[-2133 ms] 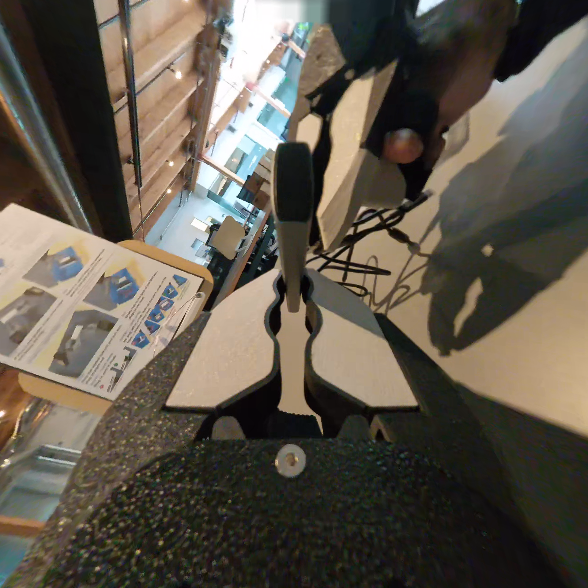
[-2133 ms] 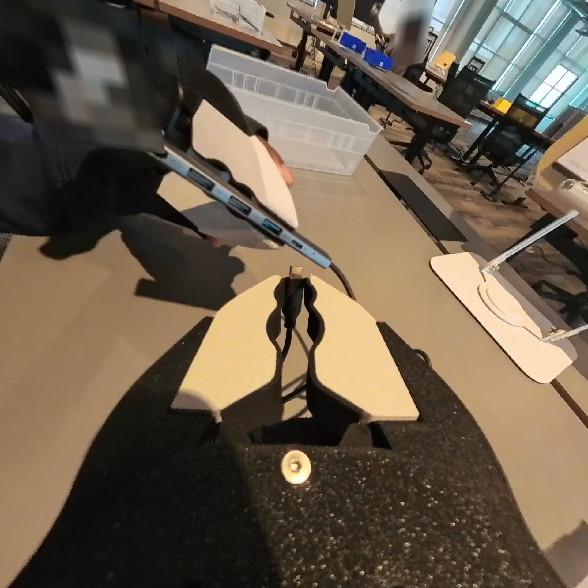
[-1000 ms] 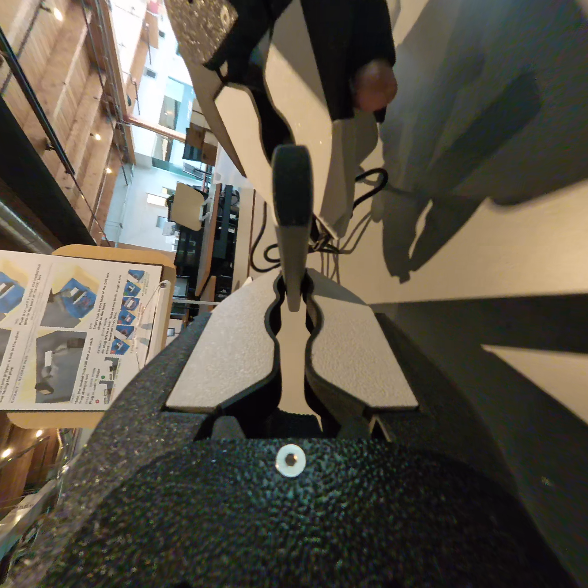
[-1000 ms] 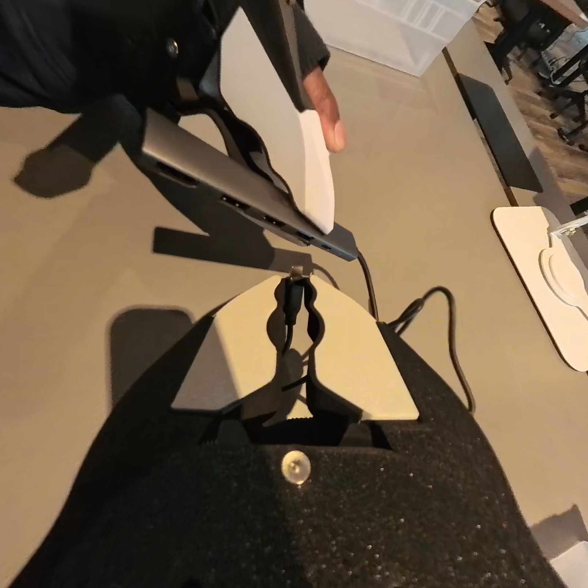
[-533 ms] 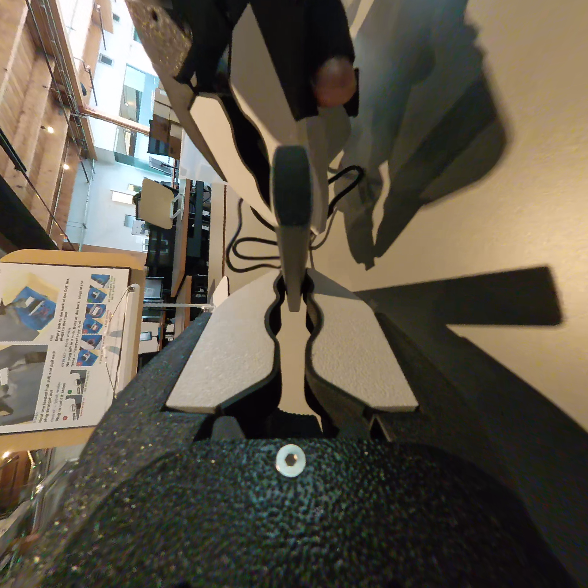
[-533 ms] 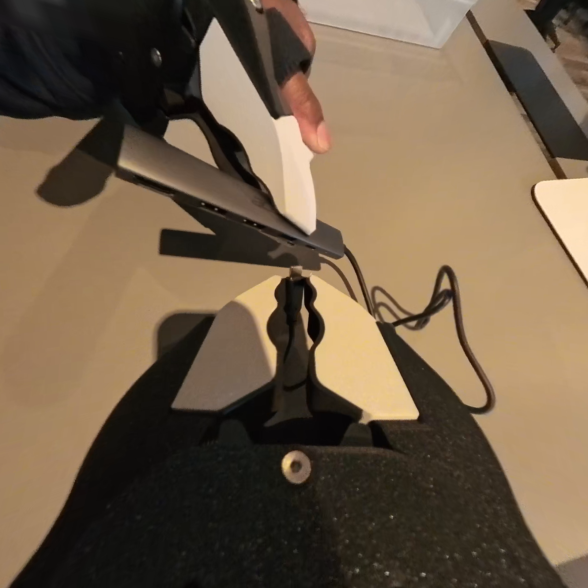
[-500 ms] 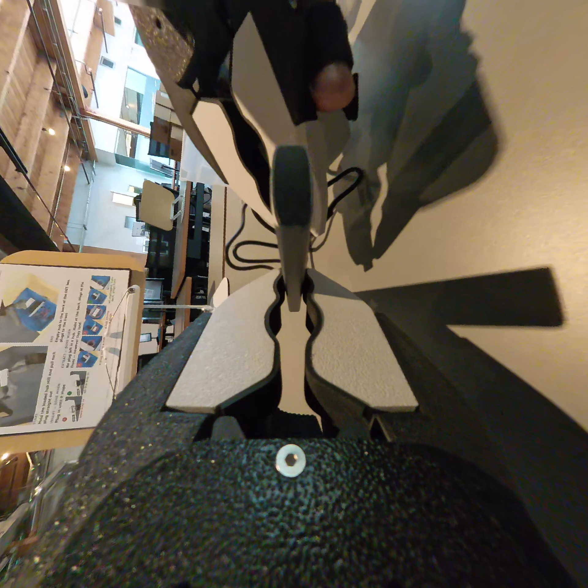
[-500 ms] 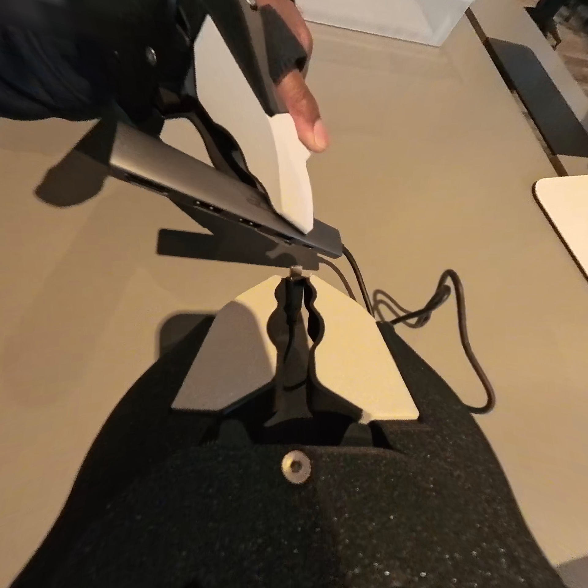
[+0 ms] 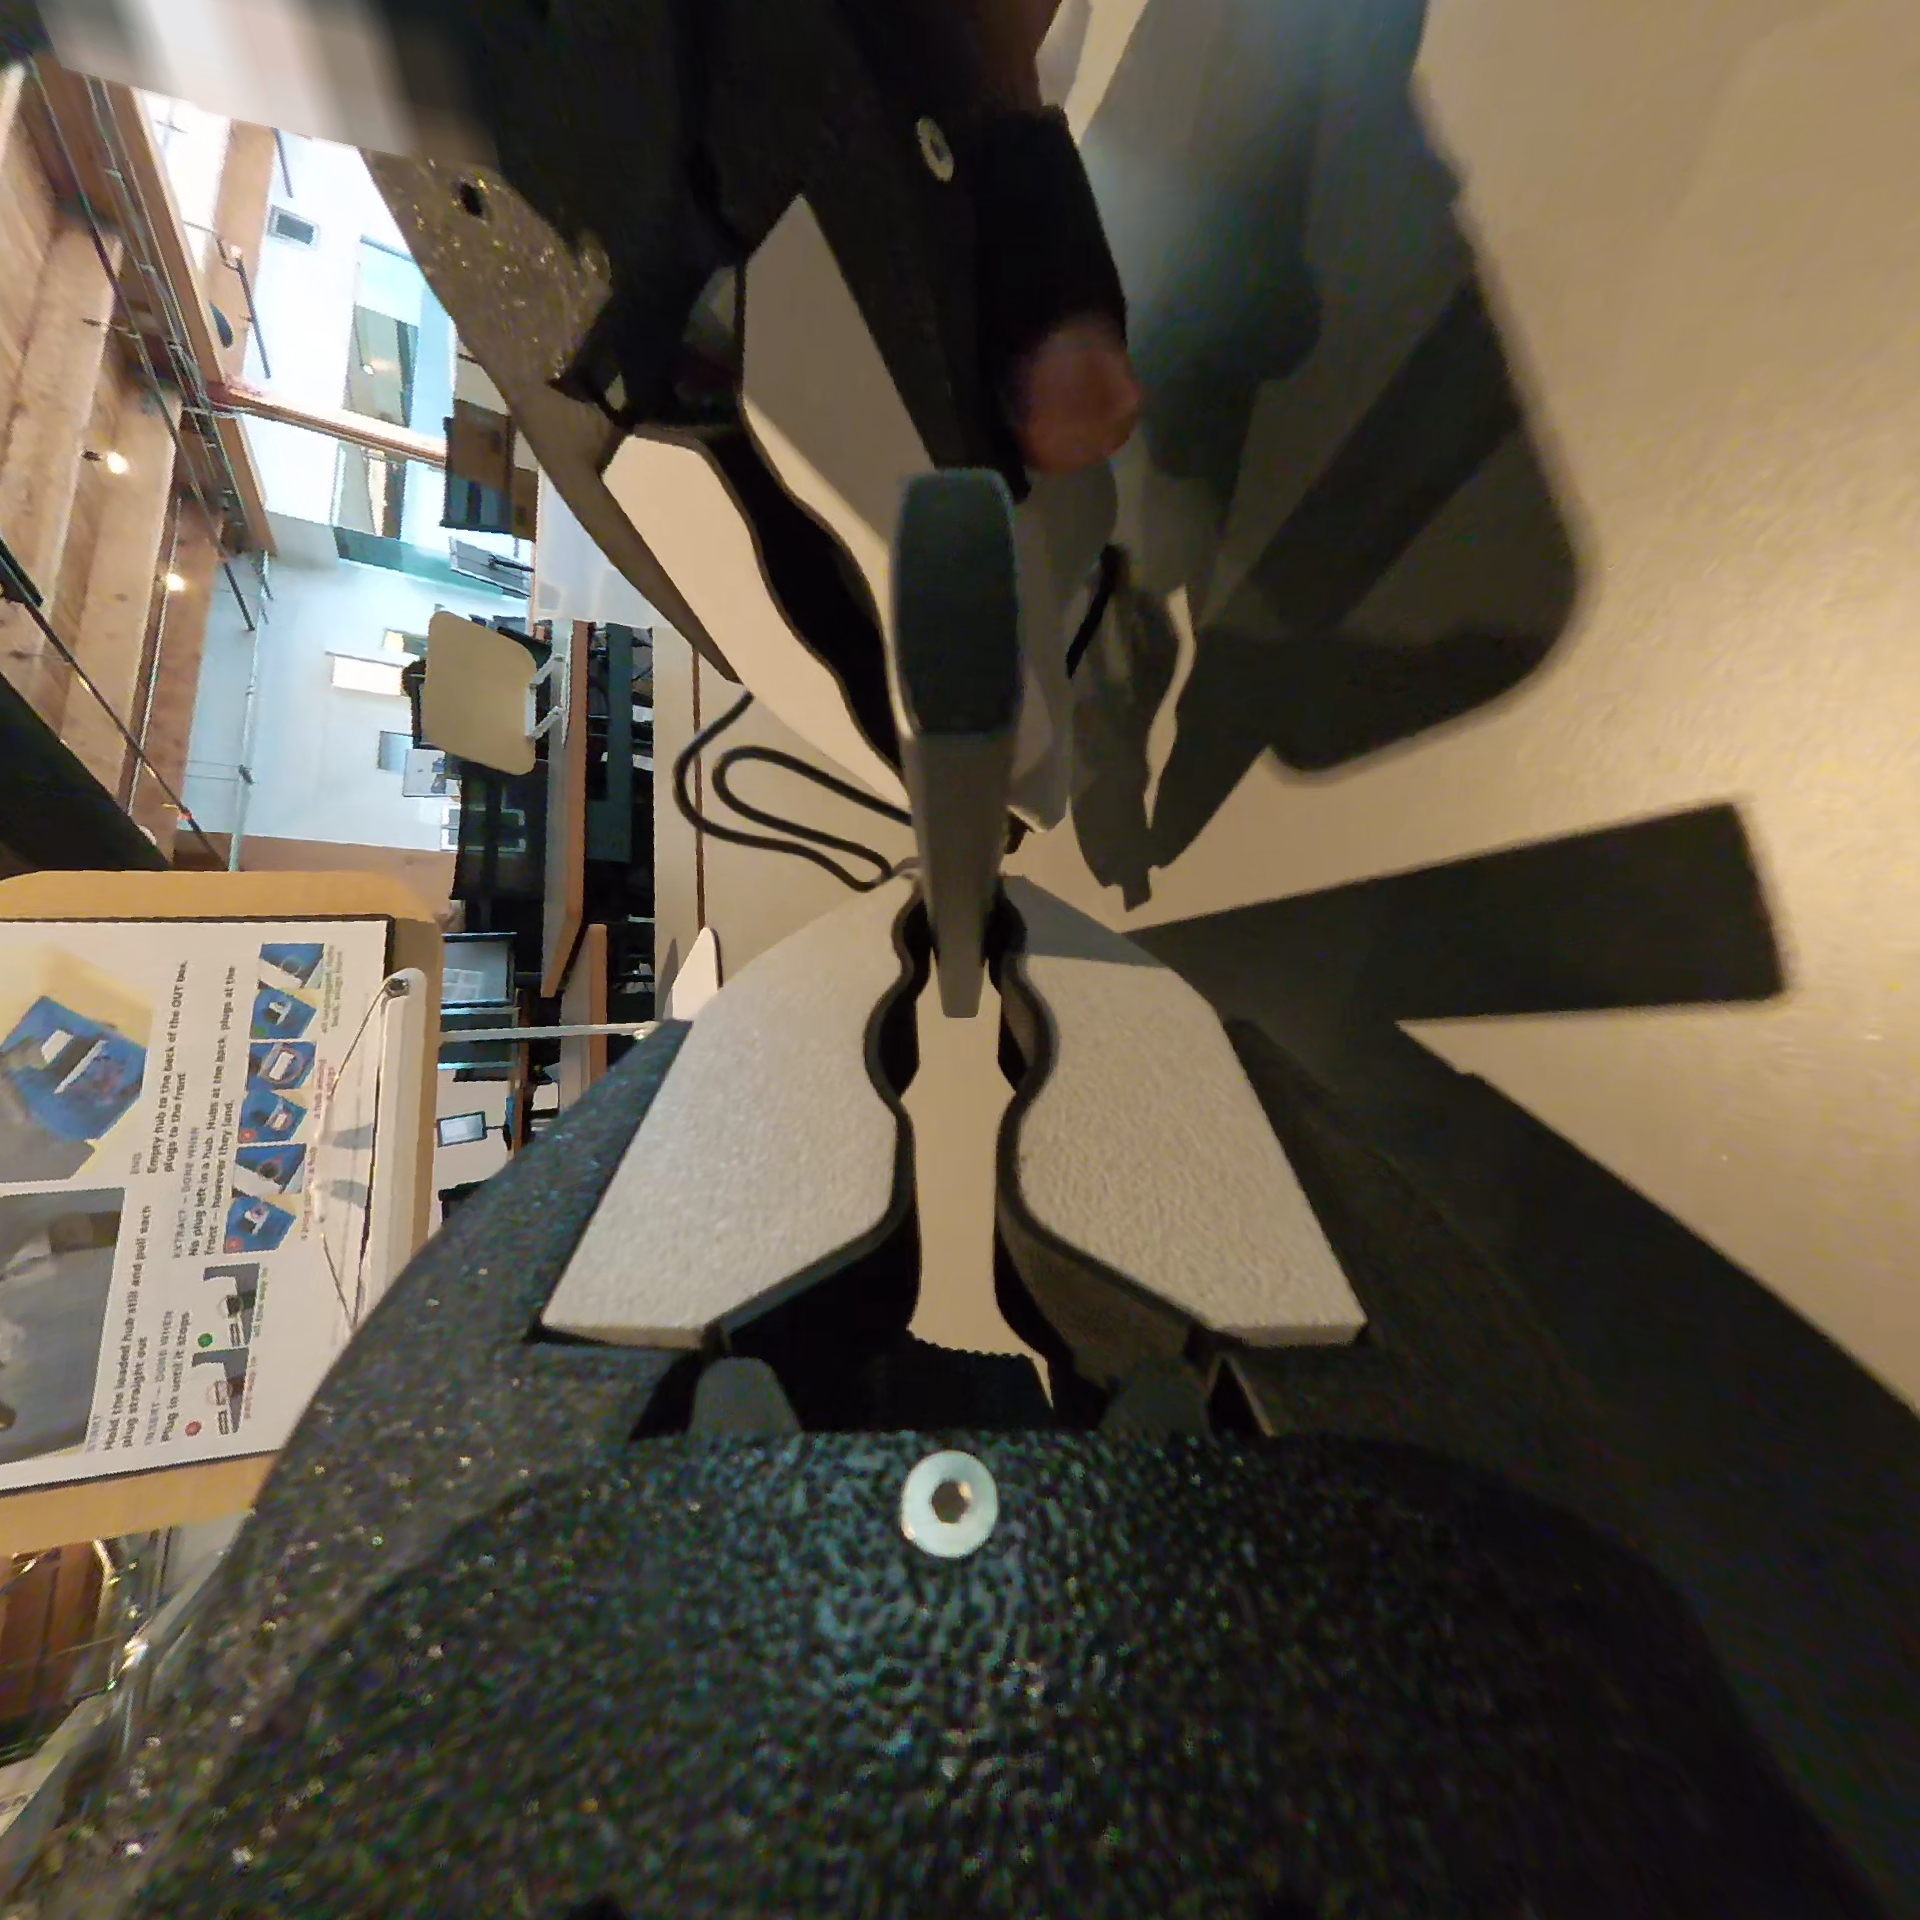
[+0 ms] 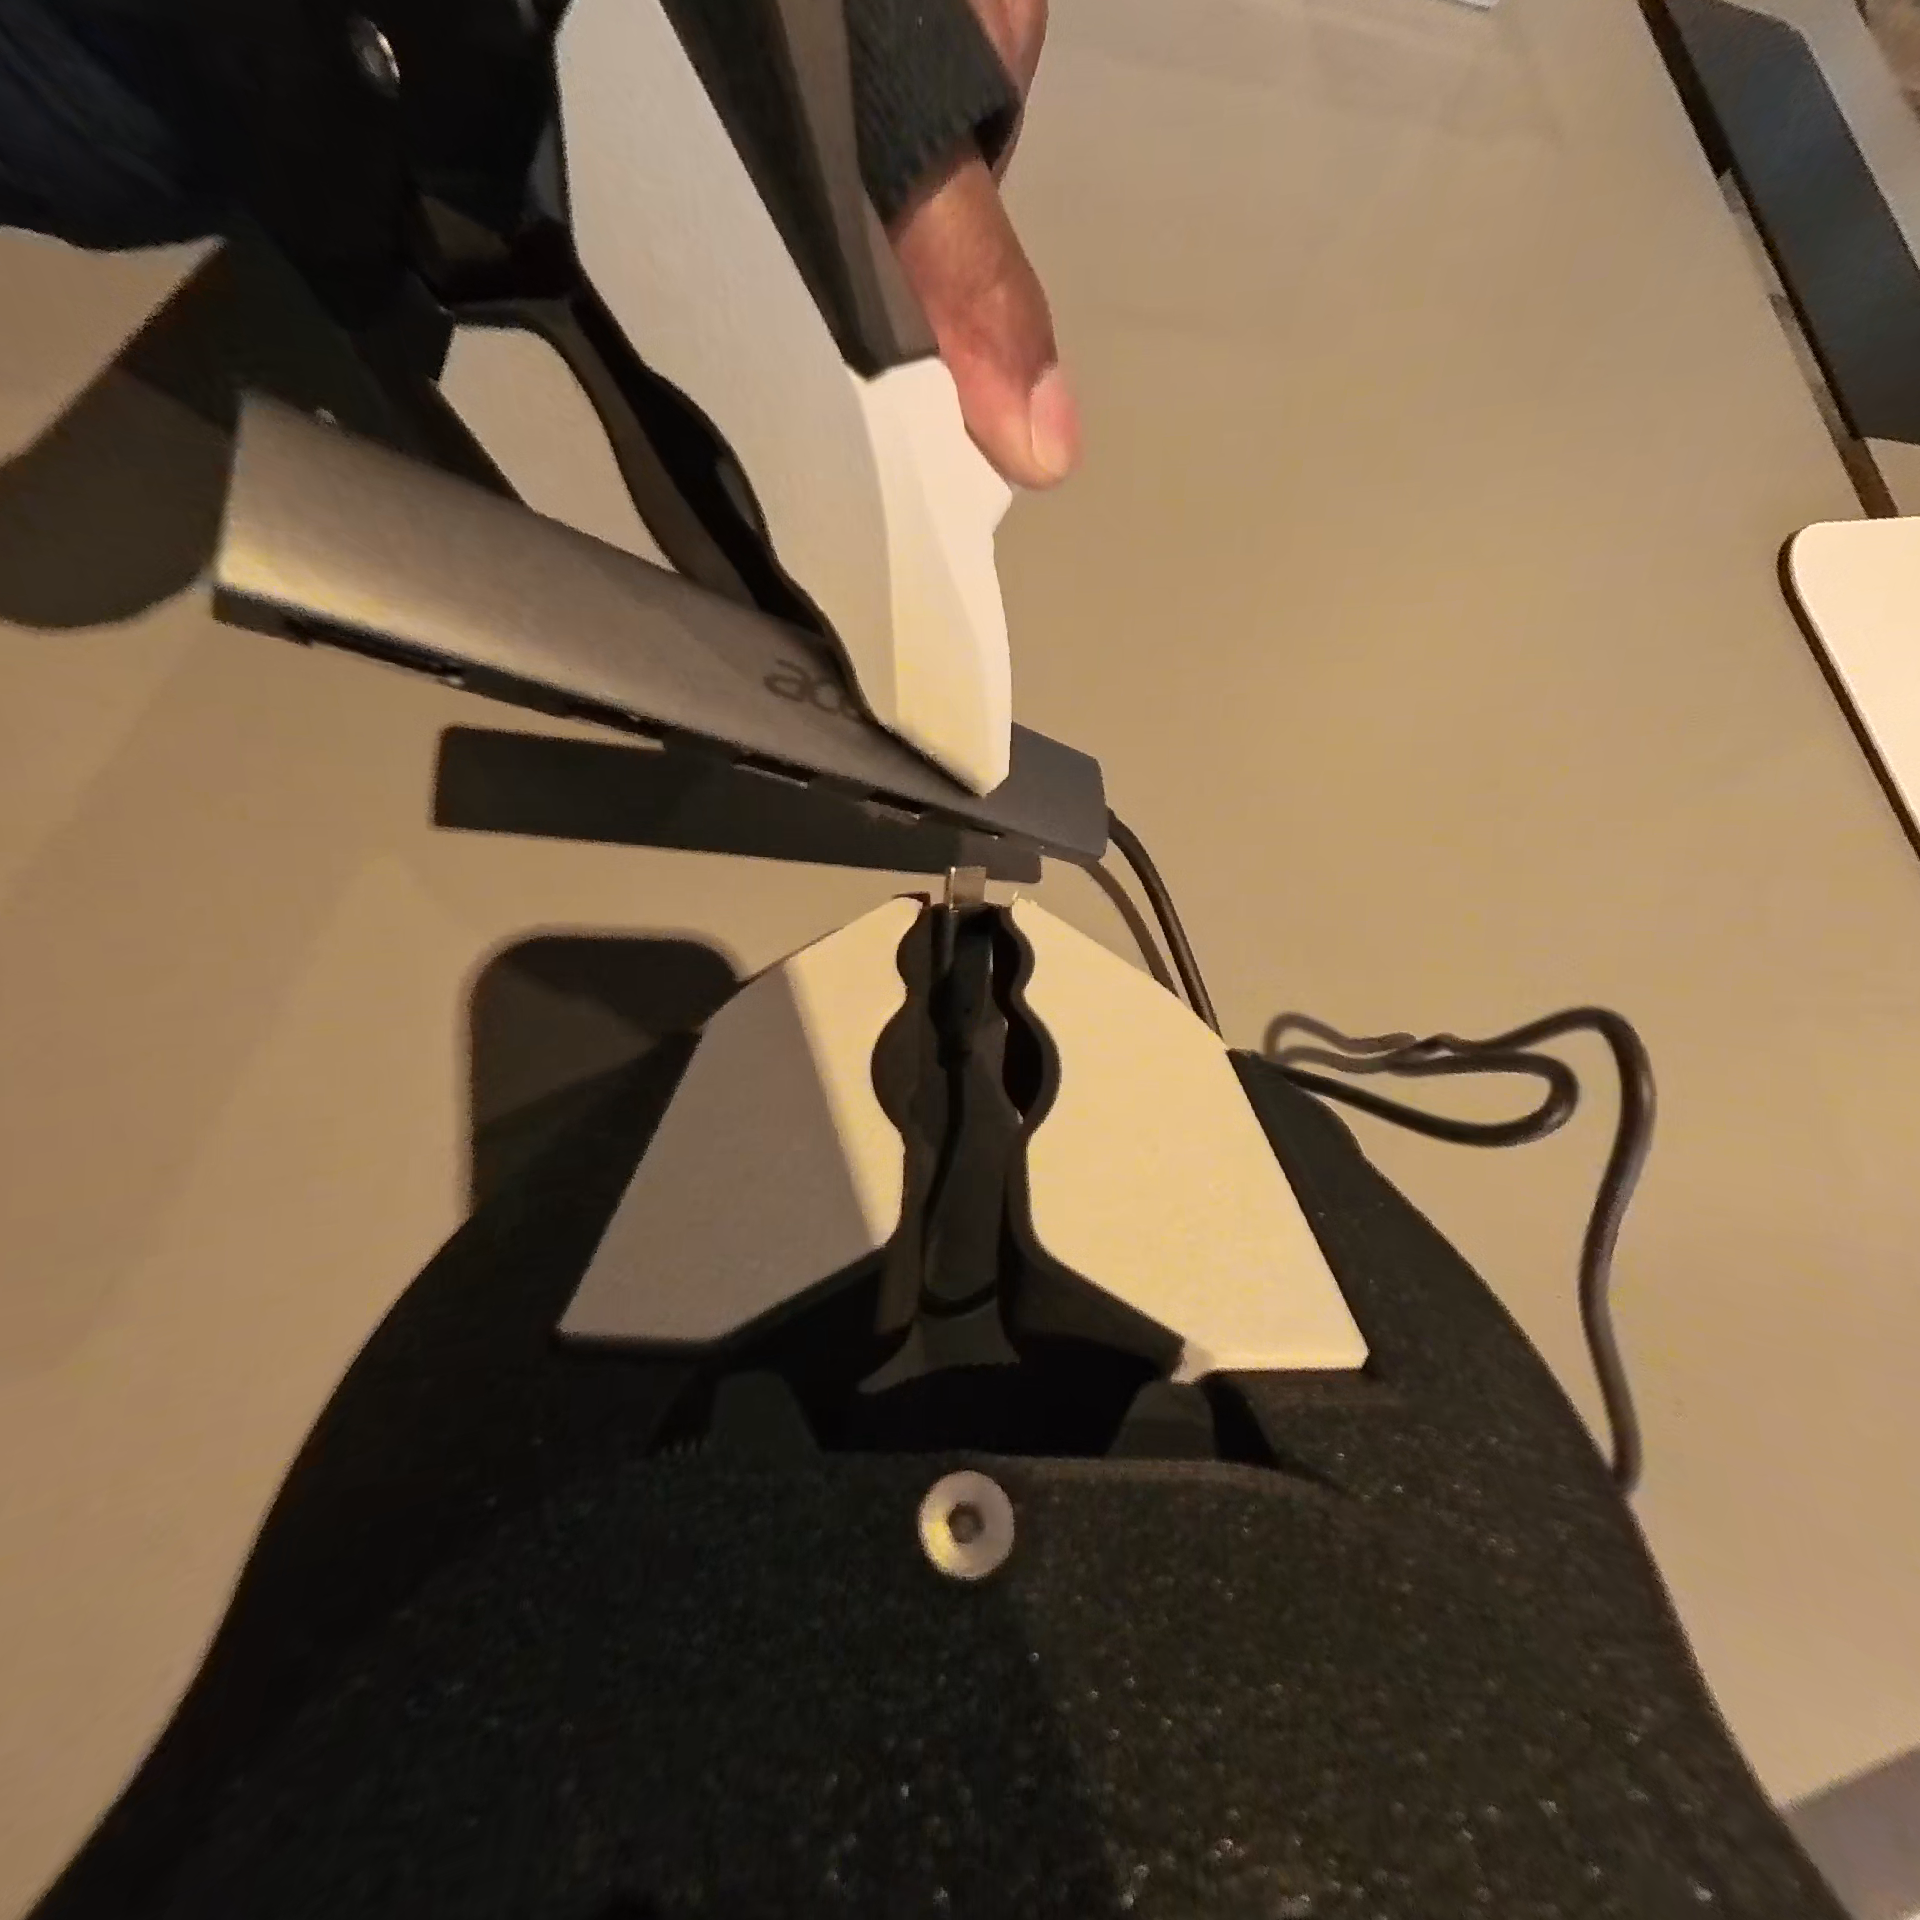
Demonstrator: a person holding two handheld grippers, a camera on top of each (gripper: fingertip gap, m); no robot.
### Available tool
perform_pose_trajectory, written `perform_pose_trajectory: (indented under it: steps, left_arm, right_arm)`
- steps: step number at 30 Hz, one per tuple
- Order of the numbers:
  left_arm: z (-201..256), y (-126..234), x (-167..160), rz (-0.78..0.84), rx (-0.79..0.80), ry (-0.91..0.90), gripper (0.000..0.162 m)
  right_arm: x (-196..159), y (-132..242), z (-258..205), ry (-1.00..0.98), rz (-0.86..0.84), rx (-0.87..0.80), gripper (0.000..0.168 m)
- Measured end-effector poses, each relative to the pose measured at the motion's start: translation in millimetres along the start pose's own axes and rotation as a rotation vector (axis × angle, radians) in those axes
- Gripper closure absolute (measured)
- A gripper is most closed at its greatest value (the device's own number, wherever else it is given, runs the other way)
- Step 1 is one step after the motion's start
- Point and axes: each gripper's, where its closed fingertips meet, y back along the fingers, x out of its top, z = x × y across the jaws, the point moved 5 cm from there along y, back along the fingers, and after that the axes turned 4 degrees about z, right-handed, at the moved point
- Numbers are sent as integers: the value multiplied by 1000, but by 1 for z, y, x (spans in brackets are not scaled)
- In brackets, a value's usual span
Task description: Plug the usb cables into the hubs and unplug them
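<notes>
Looking past my right gripper (image 10: 966, 904), I see a black cable (image 10: 1507, 1091) looped loosely on the tan table (image 10: 1403, 520), and a white pad (image 10: 1860, 644) at the right edge. My left gripper (image 9: 956, 935) is clamped on the grey hub (image 10: 540, 613), held above the table with its ports facing me. My right one pinches the plug (image 10: 968, 961), its metal tip just under the hub's end, not seated.

Hub (image 10: 540, 623) brushed grey metal; table (image 10: 1403, 520) matt smooth; gripper shell (image 9: 935, 1714) rough speckled black plastic.
</notes>
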Motion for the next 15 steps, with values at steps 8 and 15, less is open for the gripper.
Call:
perform_pose_trajectory:
  steps: [8,15]
  left_arm:
    - [1,-2,-3,-15,-3,10,152]
    - [-5,-3,-11,-35,34,102,152]
  right_arm:
    - [-2,0,1,12,-22,-17,157]
    - [-1,0,0,38,-32,-31,157]
